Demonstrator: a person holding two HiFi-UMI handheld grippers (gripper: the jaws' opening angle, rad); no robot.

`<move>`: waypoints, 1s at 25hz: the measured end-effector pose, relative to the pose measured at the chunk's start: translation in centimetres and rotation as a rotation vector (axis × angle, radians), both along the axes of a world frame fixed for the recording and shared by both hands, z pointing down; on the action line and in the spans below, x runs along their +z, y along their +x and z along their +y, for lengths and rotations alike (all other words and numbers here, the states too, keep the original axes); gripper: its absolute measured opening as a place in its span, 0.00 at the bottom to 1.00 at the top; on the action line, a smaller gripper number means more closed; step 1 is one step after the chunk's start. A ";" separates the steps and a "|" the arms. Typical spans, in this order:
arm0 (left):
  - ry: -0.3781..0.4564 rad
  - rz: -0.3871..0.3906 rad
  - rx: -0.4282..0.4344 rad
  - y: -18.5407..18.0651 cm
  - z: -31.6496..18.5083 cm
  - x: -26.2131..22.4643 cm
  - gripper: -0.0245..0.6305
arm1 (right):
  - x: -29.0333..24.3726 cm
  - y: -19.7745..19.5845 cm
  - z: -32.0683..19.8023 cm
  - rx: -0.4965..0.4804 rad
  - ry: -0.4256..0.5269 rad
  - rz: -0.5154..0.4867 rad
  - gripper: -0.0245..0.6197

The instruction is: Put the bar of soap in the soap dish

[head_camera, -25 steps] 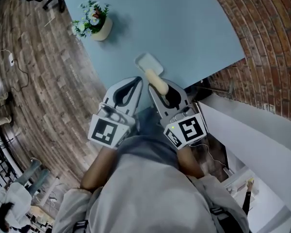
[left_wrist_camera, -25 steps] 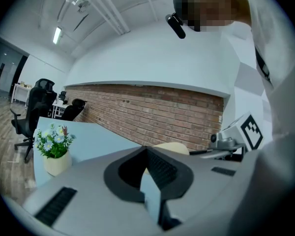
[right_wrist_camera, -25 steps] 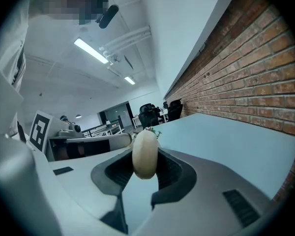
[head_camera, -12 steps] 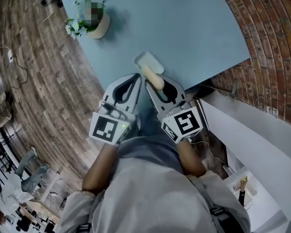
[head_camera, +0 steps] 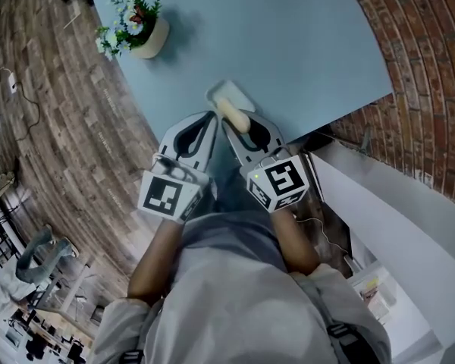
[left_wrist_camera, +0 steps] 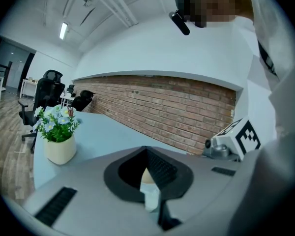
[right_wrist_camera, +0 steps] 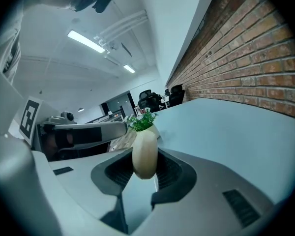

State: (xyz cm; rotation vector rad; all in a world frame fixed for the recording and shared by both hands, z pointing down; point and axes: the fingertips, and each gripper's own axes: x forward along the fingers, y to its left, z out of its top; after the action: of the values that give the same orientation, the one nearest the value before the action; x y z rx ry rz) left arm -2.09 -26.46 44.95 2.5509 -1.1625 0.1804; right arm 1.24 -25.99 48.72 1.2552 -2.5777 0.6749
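A cream bar of soap (head_camera: 234, 117) is clamped between the jaws of my right gripper (head_camera: 236, 123), which is shut on it. The bar stands on edge between the pads in the right gripper view (right_wrist_camera: 144, 153). Its far end hangs over the near edge of the white soap dish (head_camera: 227, 92), which lies on the light blue table (head_camera: 288, 44). Whether soap and dish touch, I cannot tell. My left gripper (head_camera: 210, 124) hovers just left of the soap, its jaws shut with nothing in them (left_wrist_camera: 146, 152).
A small cream pot of flowers (head_camera: 139, 30) stands at the table's far left, also in the left gripper view as the pot (left_wrist_camera: 59, 141). A brick wall (head_camera: 417, 59) runs along the table's right side. The table's near edge lies under both grippers.
Both grippers have sunk toward the table. The soap in the right gripper has come closer to the soap dish and now overlaps its near edge.
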 end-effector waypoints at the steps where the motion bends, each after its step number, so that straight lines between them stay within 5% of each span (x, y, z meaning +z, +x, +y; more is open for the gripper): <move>1: 0.000 0.005 -0.003 0.0 -0.1 0.0 0.04 | 0.3 0.0 -0.2 0.000 -0.005 0.003 0.22; 25: -0.023 0.016 -0.045 -0.7 -1.3 1.0 0.04 | 6.1 -0.5 -2.5 -0.019 -0.153 0.098 0.22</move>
State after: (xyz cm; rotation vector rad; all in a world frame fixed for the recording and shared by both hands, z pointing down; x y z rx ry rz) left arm -2.80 -27.80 45.95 2.4993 -1.2034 0.1611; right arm 0.74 -28.50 54.86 1.1840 -2.4065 0.7711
